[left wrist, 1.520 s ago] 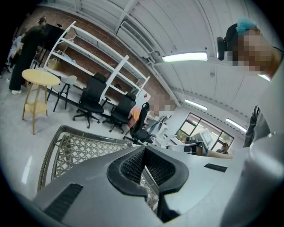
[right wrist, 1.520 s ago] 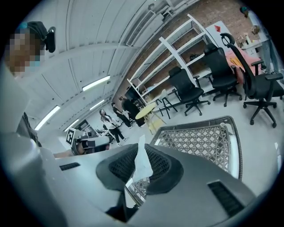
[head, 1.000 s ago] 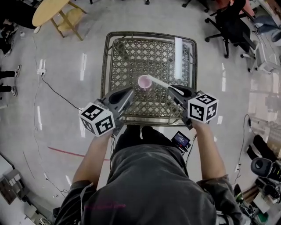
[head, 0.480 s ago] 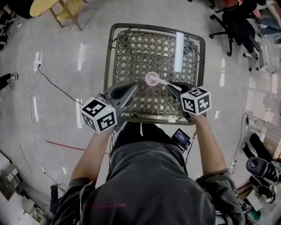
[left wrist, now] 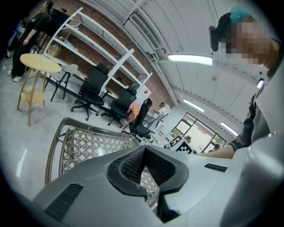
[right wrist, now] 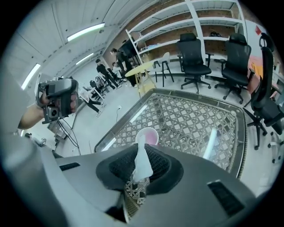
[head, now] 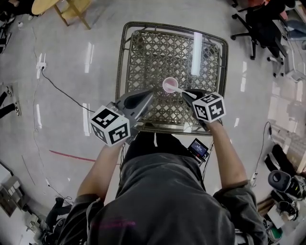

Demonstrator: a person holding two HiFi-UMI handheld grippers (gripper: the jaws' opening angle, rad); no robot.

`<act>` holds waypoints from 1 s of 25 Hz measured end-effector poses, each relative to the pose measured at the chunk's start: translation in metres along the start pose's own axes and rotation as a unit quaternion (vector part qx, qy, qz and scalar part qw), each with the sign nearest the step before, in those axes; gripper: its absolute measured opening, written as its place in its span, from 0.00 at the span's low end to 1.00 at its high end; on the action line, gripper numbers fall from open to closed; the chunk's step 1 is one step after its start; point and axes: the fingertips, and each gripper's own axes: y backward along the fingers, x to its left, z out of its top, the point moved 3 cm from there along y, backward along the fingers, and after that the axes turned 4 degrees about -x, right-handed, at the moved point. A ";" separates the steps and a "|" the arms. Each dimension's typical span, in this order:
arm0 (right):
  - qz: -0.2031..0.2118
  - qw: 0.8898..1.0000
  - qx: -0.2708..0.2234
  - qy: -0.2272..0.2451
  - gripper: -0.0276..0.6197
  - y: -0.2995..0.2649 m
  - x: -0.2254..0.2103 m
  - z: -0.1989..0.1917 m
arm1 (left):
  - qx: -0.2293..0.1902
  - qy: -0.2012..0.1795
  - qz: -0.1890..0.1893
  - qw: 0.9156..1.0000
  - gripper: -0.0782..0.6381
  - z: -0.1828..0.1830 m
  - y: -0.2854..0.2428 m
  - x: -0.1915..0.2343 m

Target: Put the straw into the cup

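A pink cup (head: pixel 170 84) stands upright on the woven wire table (head: pixel 143 48), near its front edge. My right gripper (head: pixel 188 94) is shut on a white paper-wrapped straw (head: pixel 181 90), whose far tip lies at the cup's rim. In the right gripper view the straw (right wrist: pixel 142 160) sticks out from between the jaws and points at the cup (right wrist: pixel 147 135) just beyond. My left gripper (head: pixel 146 96) hovers left of the cup, shut with nothing in it; its closed jaws (left wrist: pixel 143 170) fill the left gripper view over the table (left wrist: pixel 88 144).
A long white tube (head: pixel 196 53) lies on the table's right side, also seen as a pale tube (right wrist: pixel 209 142) in the right gripper view. Office chairs (head: pixel 260 28) stand to the far right, a round wooden table (head: pixel 45 5) at far left, and a cable (head: pixel 62 93) crosses the floor.
The right gripper has carried the straw forward and left, so its tip now reaches the cup's rim. The left gripper has shifted slightly forward. The head view has drifted a little.
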 end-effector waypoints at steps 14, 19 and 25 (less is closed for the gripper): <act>-0.029 0.999 0.032 0.017 0.12 -0.025 -0.007 -0.005 | 0.019 0.009 -0.010 1.000 0.12 -0.018 0.000 0.002; -0.033 0.998 0.042 0.025 0.12 -0.034 -0.009 -0.003 | 0.024 0.009 -0.013 1.000 0.12 -0.022 -0.002 0.002; -0.041 0.997 0.060 0.032 0.12 -0.046 -0.014 -0.006 | 0.030 0.013 -0.014 0.999 0.12 -0.025 -0.003 0.006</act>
